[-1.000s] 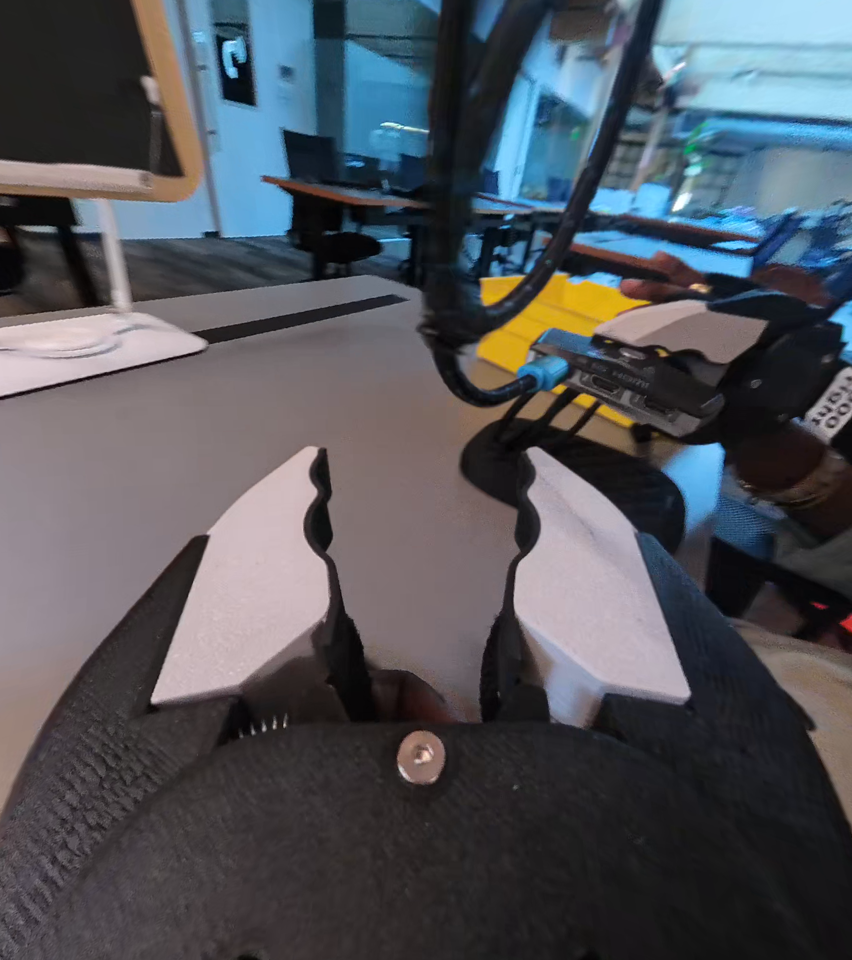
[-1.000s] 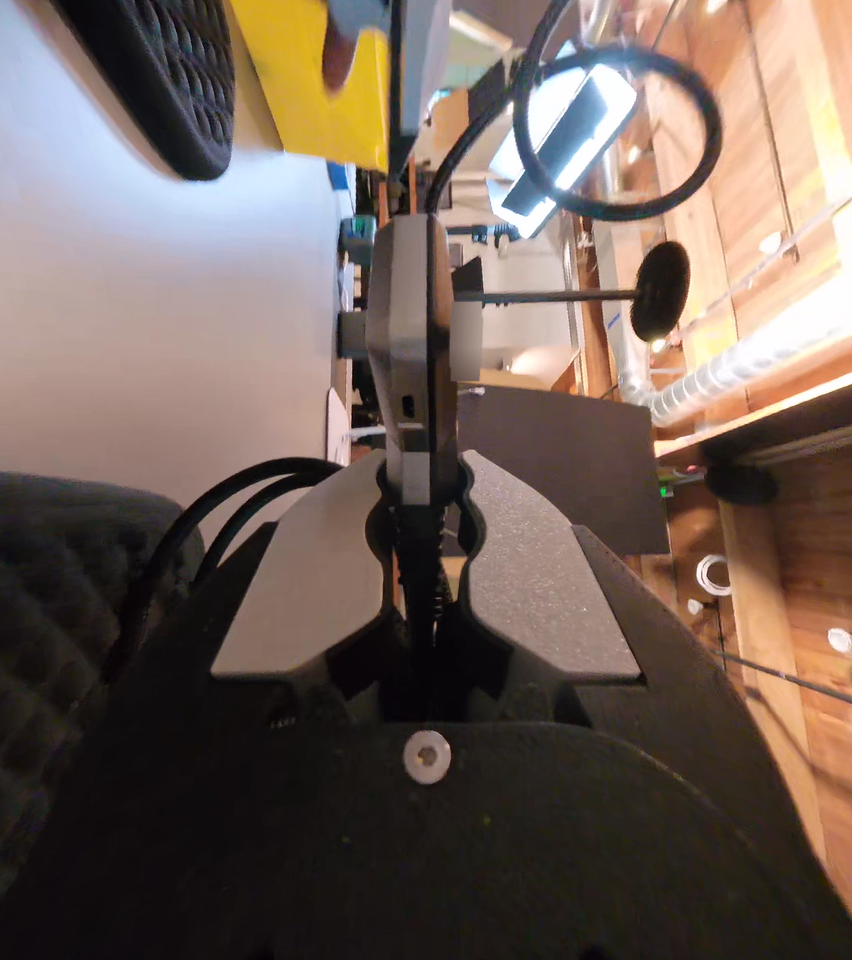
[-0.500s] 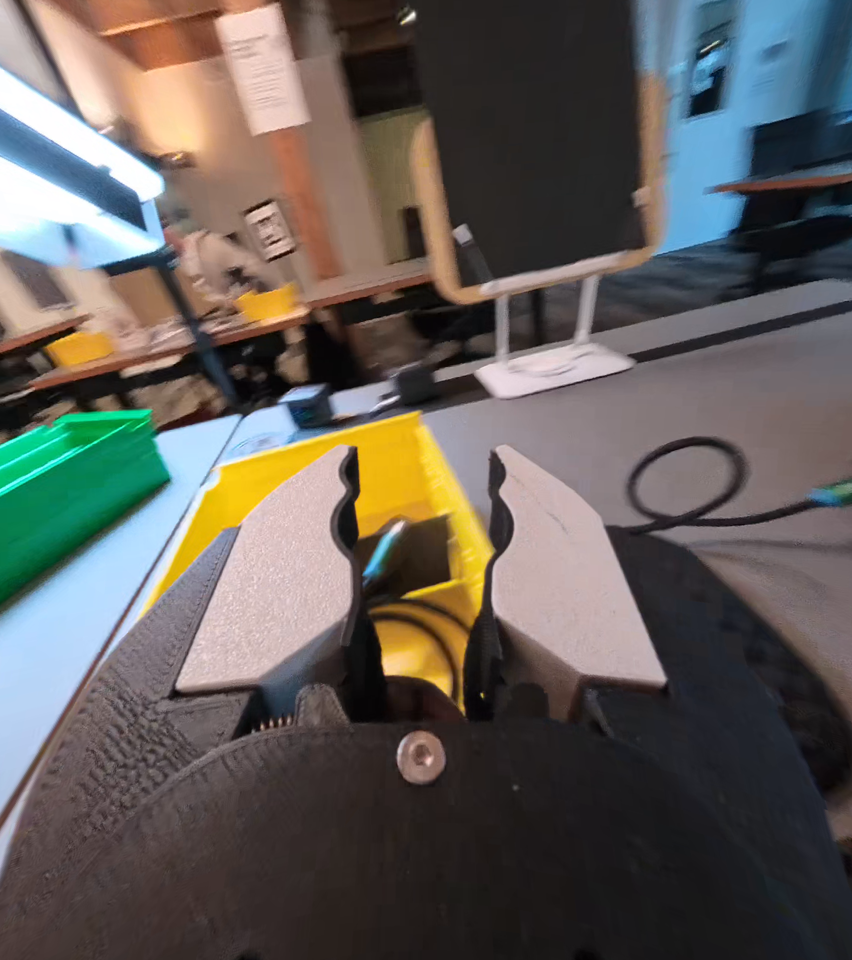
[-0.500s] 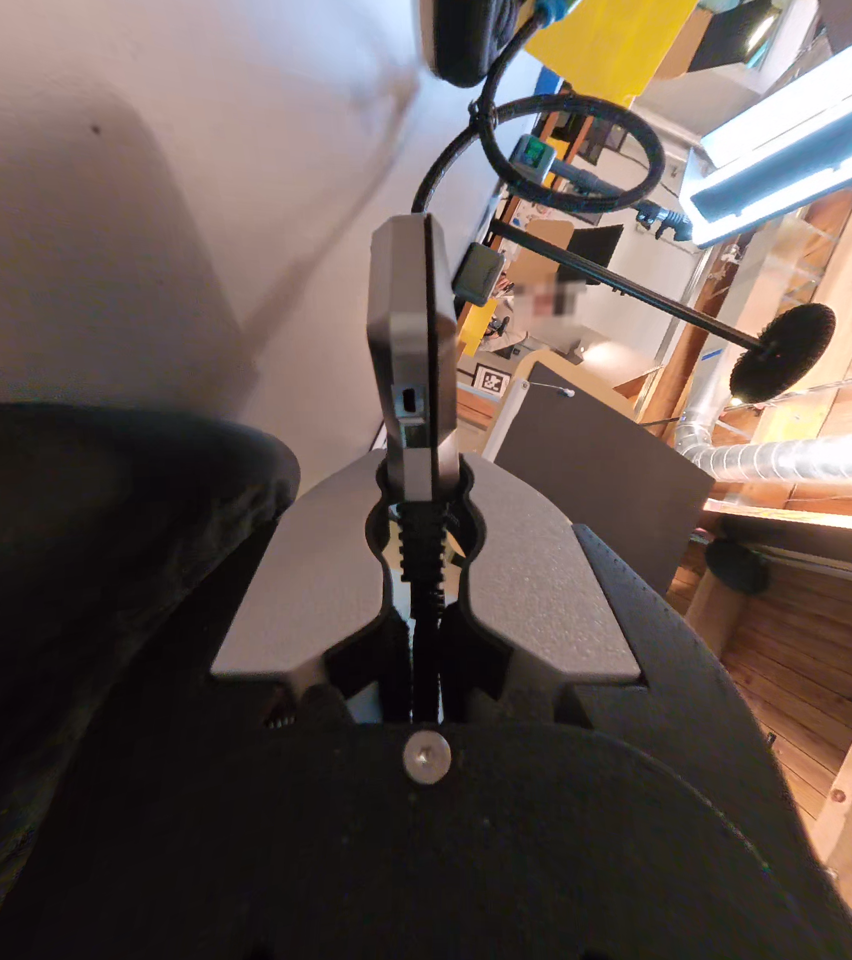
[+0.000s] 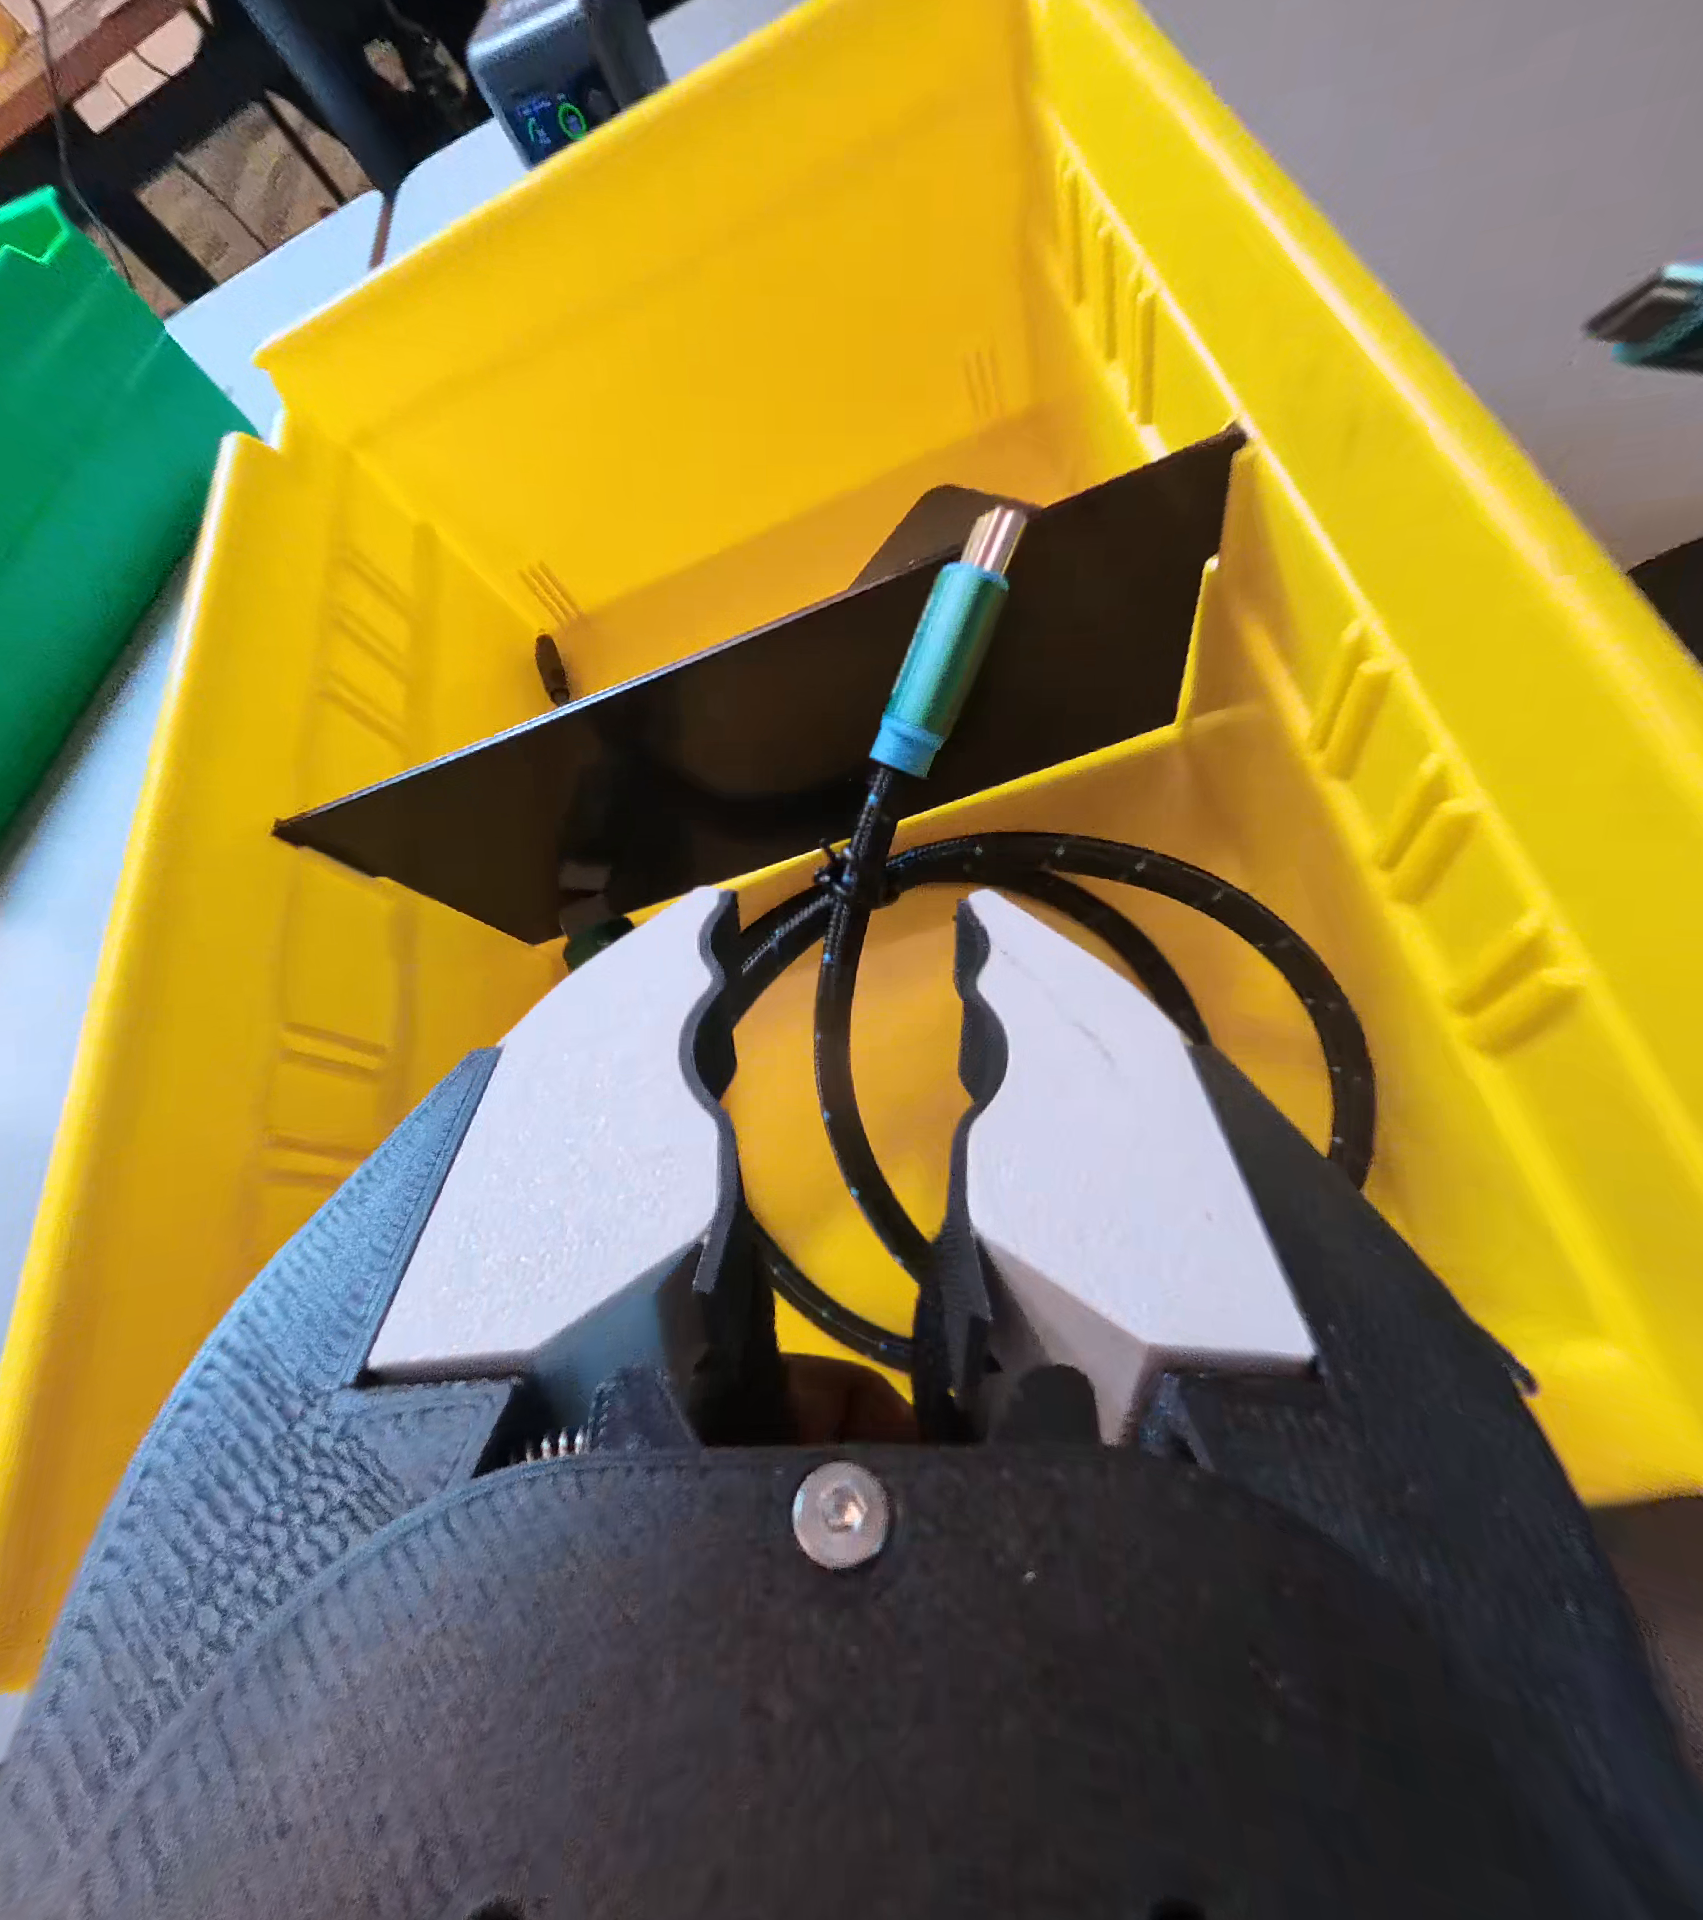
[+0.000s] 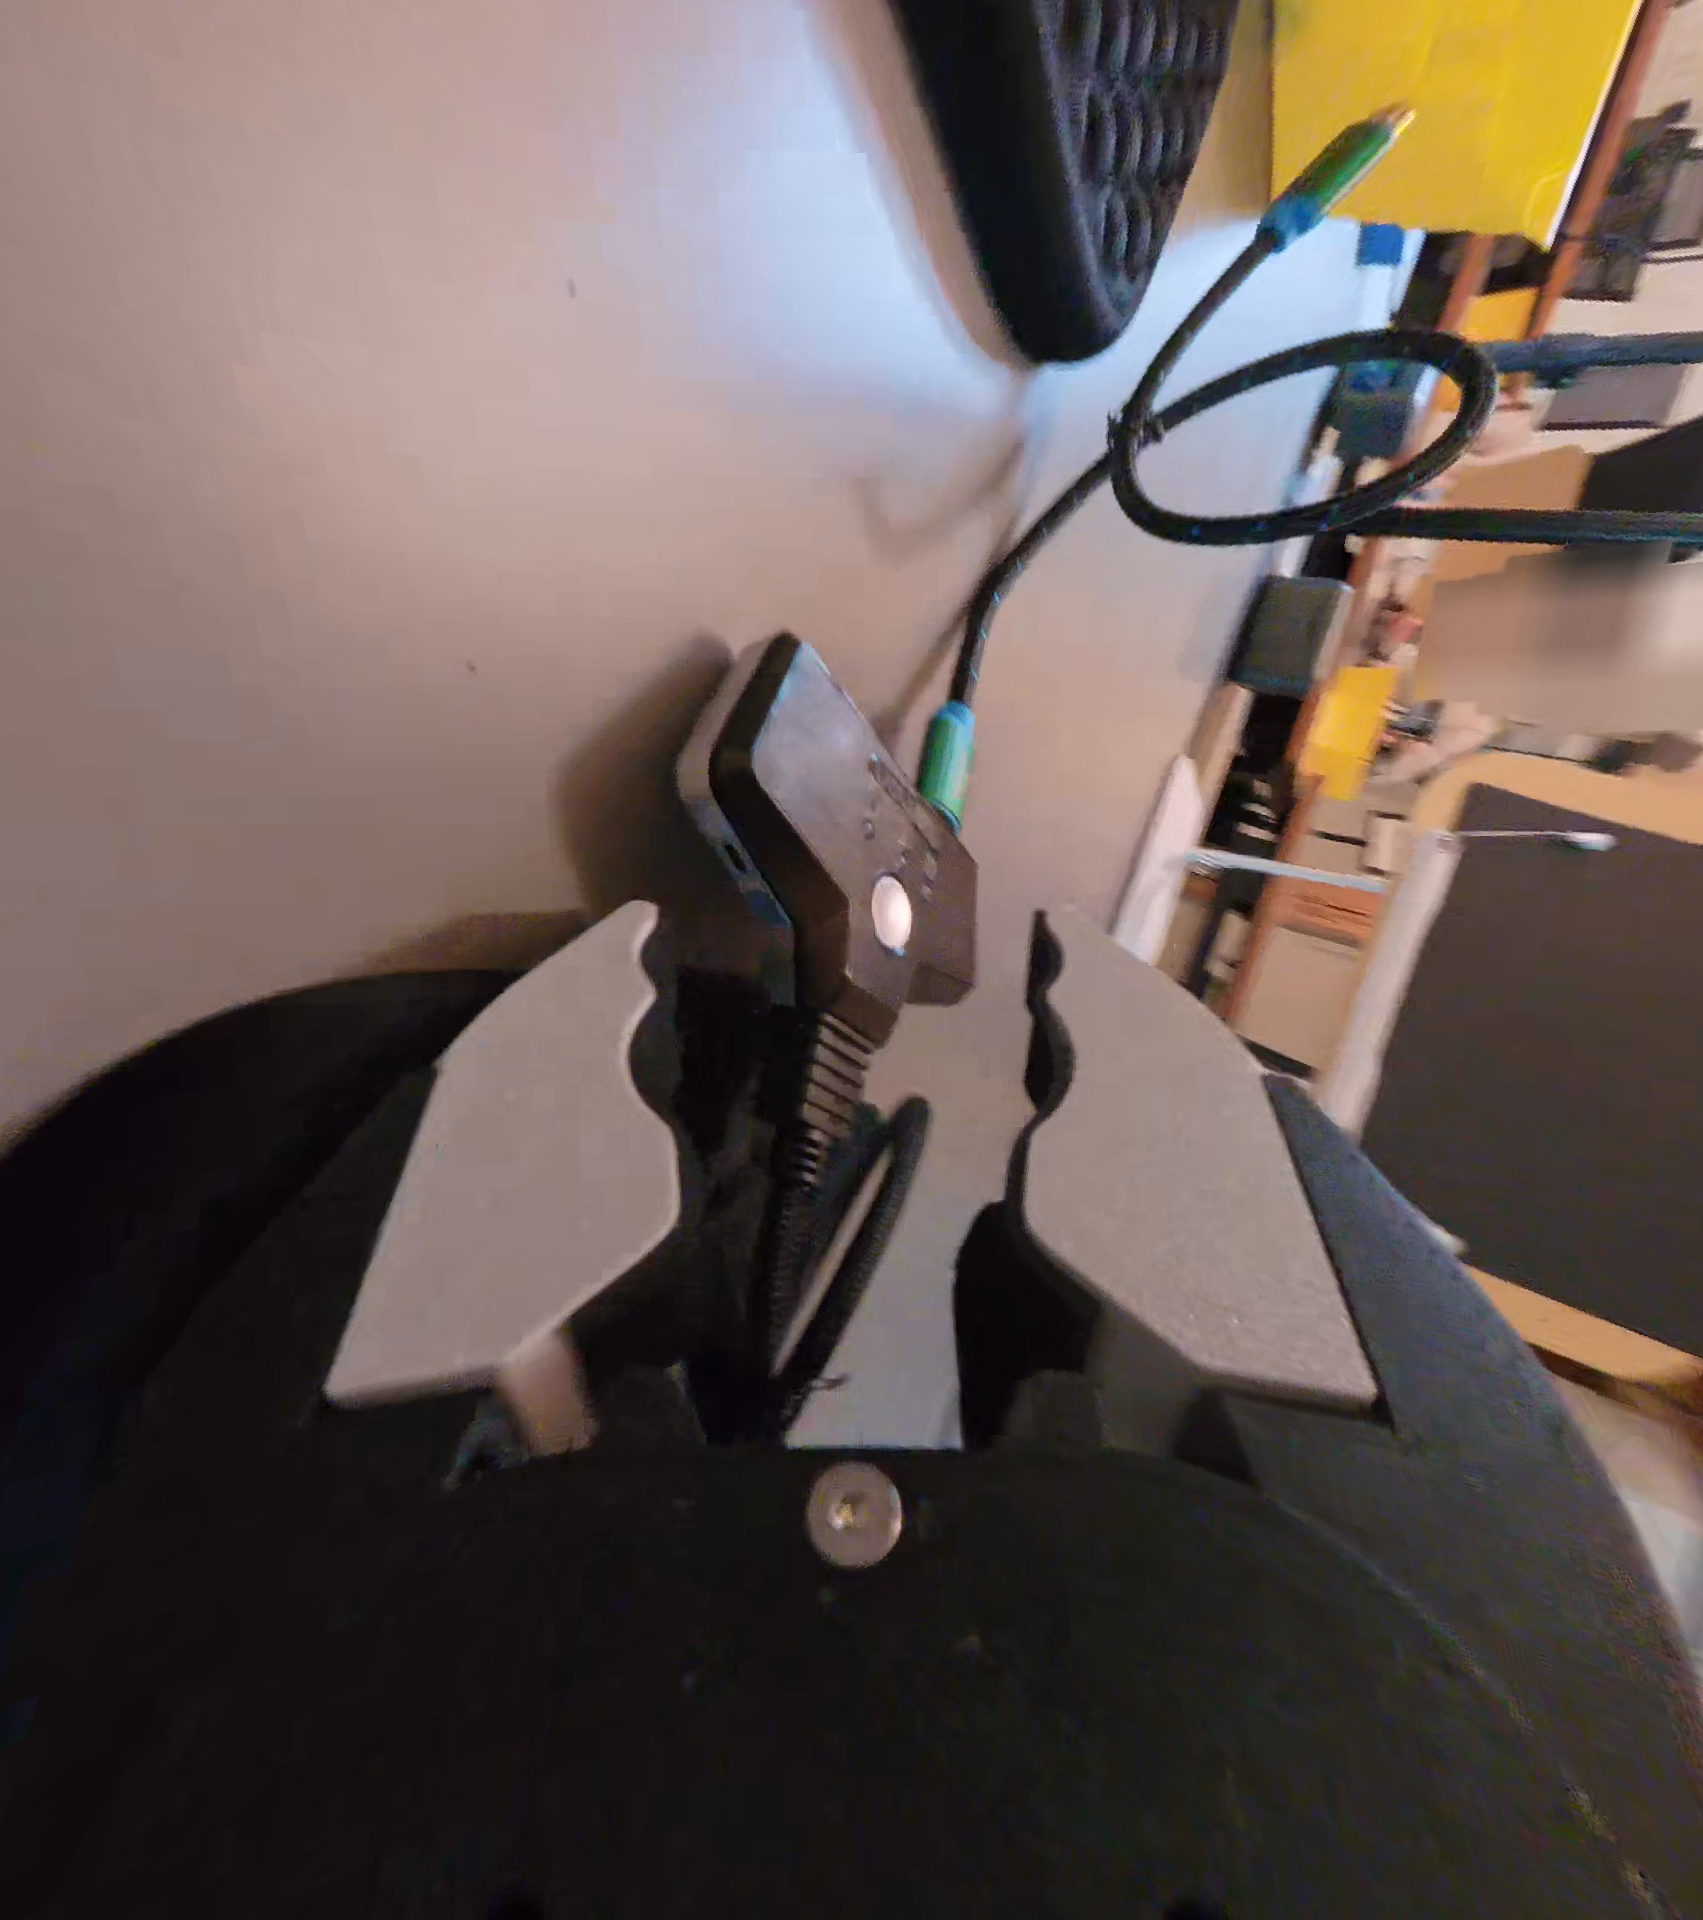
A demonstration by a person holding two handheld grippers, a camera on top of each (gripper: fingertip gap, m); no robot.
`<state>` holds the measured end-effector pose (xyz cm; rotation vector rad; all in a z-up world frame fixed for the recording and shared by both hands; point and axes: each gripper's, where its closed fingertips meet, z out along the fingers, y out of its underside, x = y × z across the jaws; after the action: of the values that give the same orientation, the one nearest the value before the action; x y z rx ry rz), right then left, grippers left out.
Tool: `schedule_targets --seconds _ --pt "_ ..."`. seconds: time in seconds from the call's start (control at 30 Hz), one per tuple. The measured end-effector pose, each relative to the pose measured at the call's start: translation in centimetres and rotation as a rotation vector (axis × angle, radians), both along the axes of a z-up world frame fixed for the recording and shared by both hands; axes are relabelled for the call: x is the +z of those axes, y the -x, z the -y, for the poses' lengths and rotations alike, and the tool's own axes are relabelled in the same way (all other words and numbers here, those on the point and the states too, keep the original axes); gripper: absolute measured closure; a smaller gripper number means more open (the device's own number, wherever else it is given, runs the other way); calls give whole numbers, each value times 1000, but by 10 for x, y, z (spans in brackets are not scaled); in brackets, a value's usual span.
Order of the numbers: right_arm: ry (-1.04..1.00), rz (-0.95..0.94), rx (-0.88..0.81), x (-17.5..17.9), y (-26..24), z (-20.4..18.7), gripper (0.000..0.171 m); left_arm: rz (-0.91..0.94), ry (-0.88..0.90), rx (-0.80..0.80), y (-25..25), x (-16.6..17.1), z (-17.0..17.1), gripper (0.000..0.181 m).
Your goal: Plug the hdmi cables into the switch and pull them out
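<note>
Left gripper [image 5: 836, 940] is hanging over the yellow bin [image 5: 1429, 790], its grey fingers [image 5: 587, 1132] spread, nothing pinched. A braided black cable [image 5: 1273, 966] is lying coiled in the bin's near compartment, passing between the fingers; whether it is touching them is unclear. Its green metal plug [image 5: 940, 665] is leaning tilted against the glossy black divider [image 5: 753, 717] crossing the bin. A ribbed green bin [image 5: 5, 499] is sitting left of the yellow bin.

Right gripper [image 6: 847, 930] is standing with fingers apart, not clamping. The flat black switch [image 6: 836, 831], rounded box with a small pale round button, is lying tilted on the smooth grey table [image 6: 359, 416], its ribbed tail running back between the fingers. One green plug [image 6: 946, 758] is sitting in the switch's far edge; its braided cable [image 6: 1314, 436] is looping beyond the switch, ending in a free plug [image 6: 1335, 177] near the yellow bin.
</note>
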<state>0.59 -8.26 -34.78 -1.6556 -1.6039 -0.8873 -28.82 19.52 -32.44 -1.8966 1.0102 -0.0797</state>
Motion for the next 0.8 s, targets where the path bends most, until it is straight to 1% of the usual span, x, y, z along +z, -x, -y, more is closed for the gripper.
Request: schedule_targets --seconds 0.03,0.07,0.13,0.17,0.27,0.33,0.4,0.47,0.53,0.63,0.7,0.73,0.8 --pt "51 -81 11 -2 6 5 94 -23 8 0 -1 -5 -2 144" --pt "108 -155 18 -4 12 12 87 -69 20 17 2 -9 -4 147" --pt "165 -257 26 -4 18 20 79 -121 -9 42 5 -10 -7 157" --pt "157 -285 41 0 20 21 78 -142 -34 55 7 -9 -9 162" --pt "133 -369 79 17 23 27 78 -128 -65 60 8 -5 -8 165" --pt "84 -438 86 35 21 29 78 -70 -112 84 10 5 -8 167" --pt "-8 -509 88 59 16 30 81 10 -174 113 13 24 -6 170" --pt "-116 -584 95 84 11 33 83 107 -263 138 16 50 -2 172" --pt "-225 -672 129 108 9 37 88 243 -343 126 15 78 6 173" --pt "-352 -764 180 135 8 43 94 479 -432 59 6 116 26 173" --pt "-430 -794 190 148 6 45 96 663 -483 -35 -6 142 46 174" --pt "-465 -801 190 153 5 45 97 774 -485 -110 -15 155 59 174" --pt "-529 -826 197 163 7 44 101 1055 -438 -321 -35 181 92 173"
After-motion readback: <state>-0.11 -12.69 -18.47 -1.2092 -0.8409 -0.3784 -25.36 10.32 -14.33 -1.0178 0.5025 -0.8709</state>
